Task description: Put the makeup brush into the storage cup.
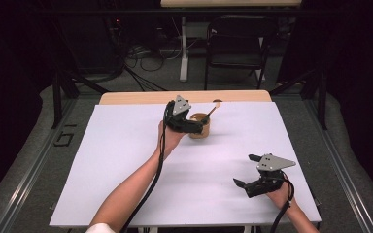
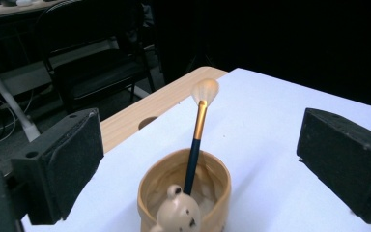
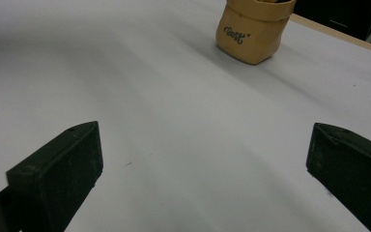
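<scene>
The left tool (image 2: 193, 164) has its jaws wide apart, one to either side of the cup (image 2: 186, 198), touching neither wall as far as the left gripper view shows. The cup sits just ahead of and below this tool, between its pads (image 2: 60, 164). A small bear figure (image 2: 178, 215) rides on the cup's near rim. A brush (image 2: 196, 140) stands inside the cup, its dark handle leaning away from the tool and its pale bristles uppermost, beyond the rim.

In the high view the left tool (image 1: 194, 127) hangs at the cup (image 1: 200, 127) near the far edge of the table (image 1: 126, 160).

The right tool (image 3: 203, 169) also has its jaws apart and holds nothing. It rests low over the bare table, with the cup (image 3: 252, 30) well ahead of it. In the high view the right tool (image 1: 246, 171) sits near the table's front right corner, well apart from the left one.

The step in hand looks like the approach to the cup or the brush, with no grasp made yet. If the cup is wanted, the left tool needs only to settle lower and close on its walls, keeping clear of the bear. If the brush is wanted, the tool must rise and centre on the handle above the rim before closing.
</scene>
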A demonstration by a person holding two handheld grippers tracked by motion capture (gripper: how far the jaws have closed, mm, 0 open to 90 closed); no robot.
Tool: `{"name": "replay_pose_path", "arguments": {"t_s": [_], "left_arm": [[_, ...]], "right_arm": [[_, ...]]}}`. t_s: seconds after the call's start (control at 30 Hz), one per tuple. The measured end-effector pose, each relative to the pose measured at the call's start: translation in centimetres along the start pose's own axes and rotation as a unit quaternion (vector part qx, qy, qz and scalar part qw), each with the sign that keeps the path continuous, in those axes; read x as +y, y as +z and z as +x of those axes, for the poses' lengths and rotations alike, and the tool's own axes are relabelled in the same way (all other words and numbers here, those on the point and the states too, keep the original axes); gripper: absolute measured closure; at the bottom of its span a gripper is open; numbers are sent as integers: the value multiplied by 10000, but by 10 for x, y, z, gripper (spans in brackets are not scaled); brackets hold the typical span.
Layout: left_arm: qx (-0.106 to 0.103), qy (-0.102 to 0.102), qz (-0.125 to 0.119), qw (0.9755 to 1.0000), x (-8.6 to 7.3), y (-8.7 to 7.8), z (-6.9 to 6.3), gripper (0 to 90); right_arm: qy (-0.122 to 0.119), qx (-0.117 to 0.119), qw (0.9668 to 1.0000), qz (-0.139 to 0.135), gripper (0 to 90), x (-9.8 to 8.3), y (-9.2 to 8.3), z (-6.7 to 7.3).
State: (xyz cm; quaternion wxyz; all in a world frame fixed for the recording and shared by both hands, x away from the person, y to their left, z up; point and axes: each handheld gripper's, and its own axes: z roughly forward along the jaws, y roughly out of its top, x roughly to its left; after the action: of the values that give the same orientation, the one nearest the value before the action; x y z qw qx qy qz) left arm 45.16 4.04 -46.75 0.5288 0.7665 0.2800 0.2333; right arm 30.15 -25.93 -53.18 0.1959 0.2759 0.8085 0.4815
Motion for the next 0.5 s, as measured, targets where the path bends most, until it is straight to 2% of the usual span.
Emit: {"name": "replay_pose_path", "arguments": {"t_s": [0.2,0.5], "left_arm": [[-8,93,16,10000,-5,-17,-2,19],[27,48,-67,10000,-18,-51,-1,3]], "right_arm": [[47,2,9999,-109,0,0,-3,-1],[61,-88,9993,-366,0,3,-7,0]]}}
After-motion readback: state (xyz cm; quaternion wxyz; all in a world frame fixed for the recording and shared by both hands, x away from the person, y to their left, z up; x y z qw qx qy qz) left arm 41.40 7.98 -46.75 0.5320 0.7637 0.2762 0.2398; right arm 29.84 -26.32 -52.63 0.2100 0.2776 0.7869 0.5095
